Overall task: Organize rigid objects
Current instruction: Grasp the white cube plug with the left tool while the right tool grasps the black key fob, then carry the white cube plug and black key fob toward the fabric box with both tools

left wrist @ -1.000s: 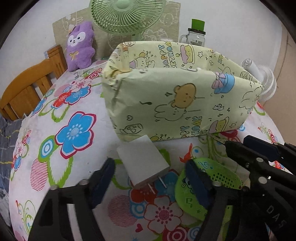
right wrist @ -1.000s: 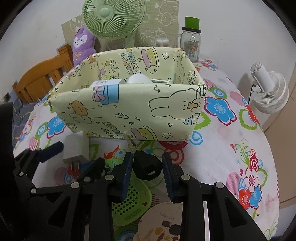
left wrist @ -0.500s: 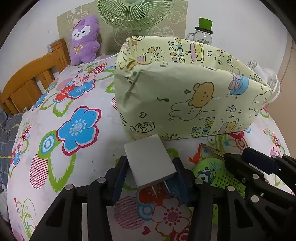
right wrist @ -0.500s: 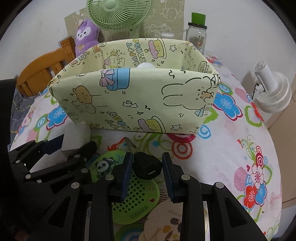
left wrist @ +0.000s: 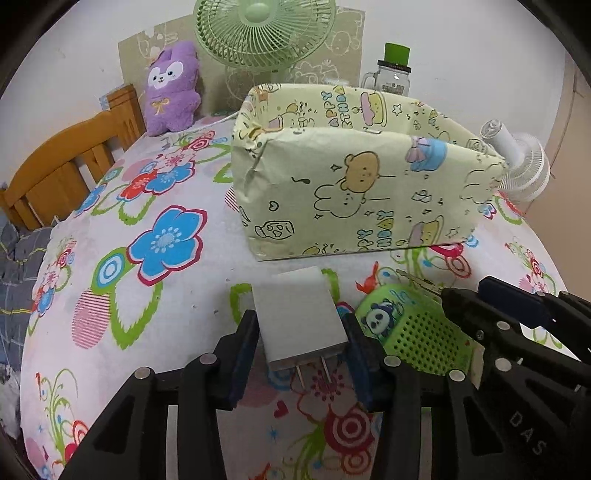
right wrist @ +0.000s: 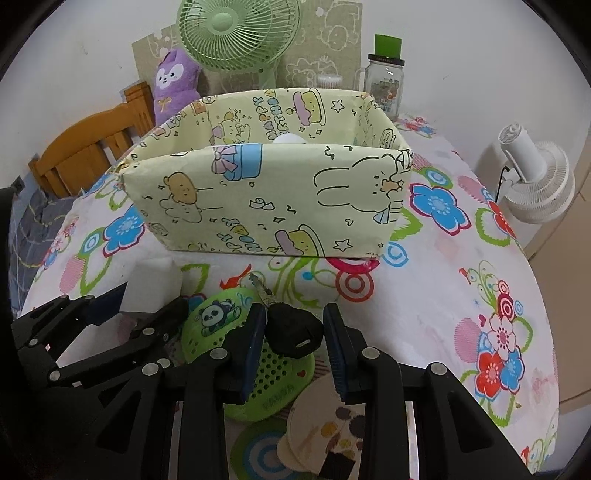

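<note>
My left gripper (left wrist: 301, 343) is shut on a white plug charger (left wrist: 299, 317), prongs pointing back at the camera, held just above the flowered tablecloth. My right gripper (right wrist: 295, 338) is shut on the black head of a key (right wrist: 293, 328); its metal blade (right wrist: 260, 286) points toward the box. A pale yellow cartoon-print storage box (left wrist: 354, 192) stands beyond both grippers, open on top; it also shows in the right wrist view (right wrist: 266, 199), with a white round thing inside (right wrist: 290, 138). The charger shows at the left of the right wrist view (right wrist: 151, 284).
A green panda-print perforated disc (right wrist: 255, 365) and round coasters (right wrist: 321, 424) lie under the right gripper. Behind the box are a green fan (right wrist: 236, 33), a purple plush (left wrist: 171, 88) and a glass jar (right wrist: 386, 81). A wooden chair (left wrist: 62, 166) stands left, a white fan (right wrist: 535, 177) right.
My left gripper closed on the white charger and lifted it slightly. Both grippers have drawn back and risen, so the box looks farther away. The right gripper kept hold of the key.
</note>
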Demonstrator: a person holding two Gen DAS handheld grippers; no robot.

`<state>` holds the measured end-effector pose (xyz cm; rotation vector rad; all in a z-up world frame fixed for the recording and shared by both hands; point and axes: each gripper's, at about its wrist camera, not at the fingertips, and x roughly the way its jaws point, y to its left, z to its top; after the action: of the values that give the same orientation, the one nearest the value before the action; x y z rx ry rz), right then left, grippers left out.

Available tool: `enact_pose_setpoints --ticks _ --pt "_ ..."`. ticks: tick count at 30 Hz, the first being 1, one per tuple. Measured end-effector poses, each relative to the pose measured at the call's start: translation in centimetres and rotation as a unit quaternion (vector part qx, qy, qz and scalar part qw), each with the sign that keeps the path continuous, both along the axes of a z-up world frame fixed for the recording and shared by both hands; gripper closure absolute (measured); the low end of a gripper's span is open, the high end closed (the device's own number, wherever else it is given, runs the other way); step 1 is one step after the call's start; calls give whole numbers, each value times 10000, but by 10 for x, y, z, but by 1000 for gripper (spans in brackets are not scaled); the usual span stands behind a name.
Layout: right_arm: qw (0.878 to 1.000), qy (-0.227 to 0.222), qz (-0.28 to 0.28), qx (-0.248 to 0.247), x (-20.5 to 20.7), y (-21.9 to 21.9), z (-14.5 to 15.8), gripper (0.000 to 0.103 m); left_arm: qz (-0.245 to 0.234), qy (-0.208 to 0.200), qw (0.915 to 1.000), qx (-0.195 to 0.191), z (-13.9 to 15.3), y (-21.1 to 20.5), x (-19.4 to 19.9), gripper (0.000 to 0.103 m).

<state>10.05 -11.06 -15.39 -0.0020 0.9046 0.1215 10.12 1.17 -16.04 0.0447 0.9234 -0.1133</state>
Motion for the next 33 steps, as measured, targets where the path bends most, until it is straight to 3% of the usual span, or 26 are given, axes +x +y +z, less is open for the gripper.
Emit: enact_pose_setpoints --ticks 33 --pt "9984 -529 54 171 -52 -14 42 68 -17 -340 9994 60 39 -30 -52 58"
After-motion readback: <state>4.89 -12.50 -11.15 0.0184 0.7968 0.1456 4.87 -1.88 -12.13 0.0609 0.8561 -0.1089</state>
